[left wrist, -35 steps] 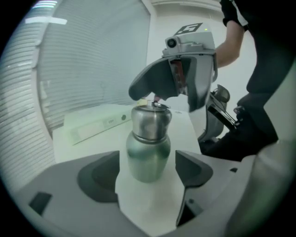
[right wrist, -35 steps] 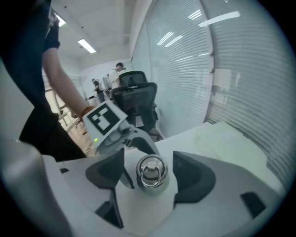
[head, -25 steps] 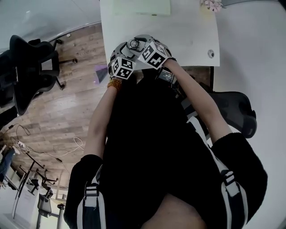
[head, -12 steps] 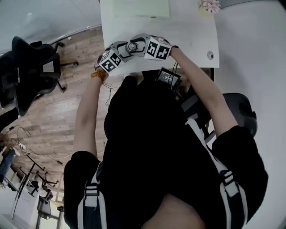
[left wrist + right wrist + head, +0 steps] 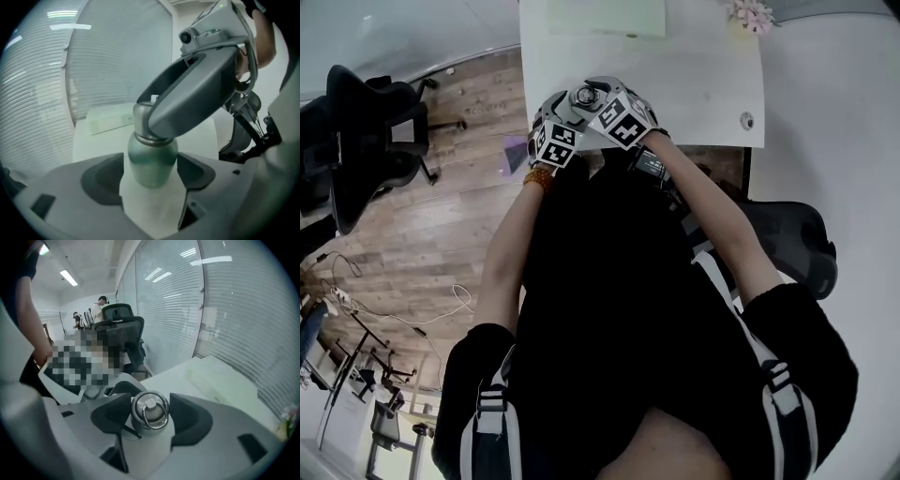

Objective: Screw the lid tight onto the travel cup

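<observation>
Travel cup (image 5: 152, 154) stands upright between the left gripper's (image 5: 151, 176) pads. Jaws have just been opening; slim gap at left pad. Lid (image 5: 149, 409) sits between the right gripper's (image 5: 149, 420) jaws, likewise just opening, not clamped. White table (image 5: 211, 380) lies beyond.

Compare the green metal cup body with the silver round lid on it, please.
The green metal cup body looks dull; the silver round lid shines. The lid bears a wire ring; the body's wall is plain. Both are round, of metal, and stand upright.
</observation>
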A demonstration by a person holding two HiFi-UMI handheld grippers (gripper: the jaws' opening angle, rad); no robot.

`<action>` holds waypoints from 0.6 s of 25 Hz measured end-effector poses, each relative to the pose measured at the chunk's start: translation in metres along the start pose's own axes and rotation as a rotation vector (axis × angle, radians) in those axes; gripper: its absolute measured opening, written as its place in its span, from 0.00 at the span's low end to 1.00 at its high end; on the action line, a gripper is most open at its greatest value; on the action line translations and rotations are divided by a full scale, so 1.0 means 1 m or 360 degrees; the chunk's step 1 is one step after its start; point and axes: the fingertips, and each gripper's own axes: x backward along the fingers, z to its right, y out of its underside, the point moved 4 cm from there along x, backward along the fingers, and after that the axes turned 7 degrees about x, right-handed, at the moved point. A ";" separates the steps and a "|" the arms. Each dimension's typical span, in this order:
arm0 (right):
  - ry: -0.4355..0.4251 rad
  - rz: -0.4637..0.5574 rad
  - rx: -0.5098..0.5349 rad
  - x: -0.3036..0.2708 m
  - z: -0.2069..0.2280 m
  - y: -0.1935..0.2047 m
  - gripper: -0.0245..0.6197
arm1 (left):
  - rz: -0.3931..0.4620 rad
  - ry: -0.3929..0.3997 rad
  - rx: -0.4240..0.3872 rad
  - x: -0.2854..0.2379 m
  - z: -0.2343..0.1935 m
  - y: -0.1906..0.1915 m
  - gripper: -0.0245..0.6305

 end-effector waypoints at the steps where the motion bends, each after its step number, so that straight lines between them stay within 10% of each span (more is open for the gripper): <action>1: 0.0010 -0.0007 0.0013 -0.003 -0.001 0.000 0.44 | -0.0019 -0.0040 -0.0019 -0.002 0.001 0.000 0.58; 6: -0.0071 0.0017 0.0265 -0.001 -0.006 0.003 0.44 | -0.0048 -0.0069 -0.0165 -0.006 0.006 0.002 0.56; 15: -0.0439 0.0026 0.0636 -0.007 -0.003 -0.002 0.44 | -0.0224 0.0435 -0.0451 -0.011 -0.011 0.001 0.56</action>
